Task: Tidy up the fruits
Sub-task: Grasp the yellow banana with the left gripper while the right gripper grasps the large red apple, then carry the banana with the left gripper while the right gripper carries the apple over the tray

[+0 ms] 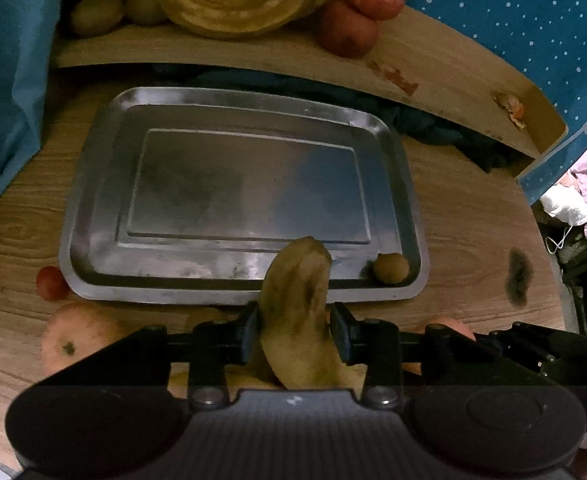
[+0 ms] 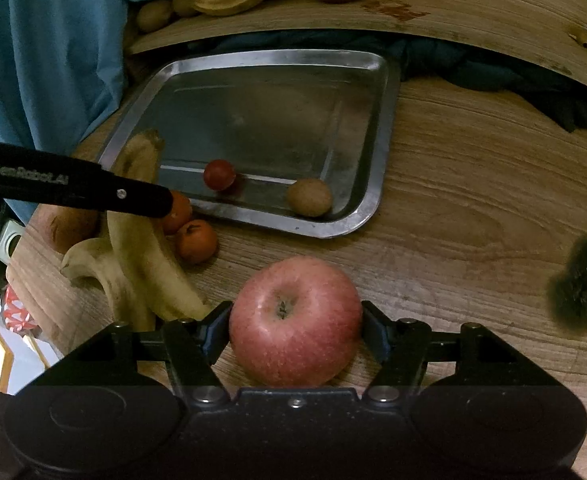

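Left gripper (image 1: 295,330) clamping banana (image 1: 297,312) at tray's (image 1: 93,216) 6 o'clock rim. Right gripper (image 2: 295,330) pinching apple (image 2: 295,322) on table (image 2: 473,200), tray at 12 o'clock. Risk: soft banana bruising, round apple slipping and rolling.

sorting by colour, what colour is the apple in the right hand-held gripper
Pinkish red with pale speckles, the apple shows best in the right wrist view.

Dim warm light, soft focus, fisheye-bent edges.
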Demonstrator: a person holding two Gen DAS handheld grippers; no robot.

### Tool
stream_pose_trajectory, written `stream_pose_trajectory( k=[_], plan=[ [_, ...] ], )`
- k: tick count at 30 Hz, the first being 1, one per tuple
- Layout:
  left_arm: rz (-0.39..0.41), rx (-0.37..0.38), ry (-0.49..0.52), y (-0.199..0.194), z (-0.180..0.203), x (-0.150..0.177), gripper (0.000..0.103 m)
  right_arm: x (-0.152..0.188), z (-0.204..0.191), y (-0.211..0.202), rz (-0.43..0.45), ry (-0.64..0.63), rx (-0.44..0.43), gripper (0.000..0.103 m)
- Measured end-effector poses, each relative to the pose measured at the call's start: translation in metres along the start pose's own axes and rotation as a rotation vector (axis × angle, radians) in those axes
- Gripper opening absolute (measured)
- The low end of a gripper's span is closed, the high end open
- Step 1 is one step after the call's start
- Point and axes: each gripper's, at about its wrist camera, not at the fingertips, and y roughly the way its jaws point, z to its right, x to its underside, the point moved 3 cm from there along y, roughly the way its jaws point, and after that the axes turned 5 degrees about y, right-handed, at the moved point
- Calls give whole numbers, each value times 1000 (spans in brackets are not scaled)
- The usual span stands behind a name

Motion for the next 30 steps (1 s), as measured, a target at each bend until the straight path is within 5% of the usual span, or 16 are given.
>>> stream_pose_trajectory(
  k=[12,30],
  plan=[
    [-33,-14,33,5,-2,-2,40,-3,1,0,2,25,10,68],
    [64,29,93,-25,2,-20,39,-9,2,-16,99,75,60,68]
  ],
)
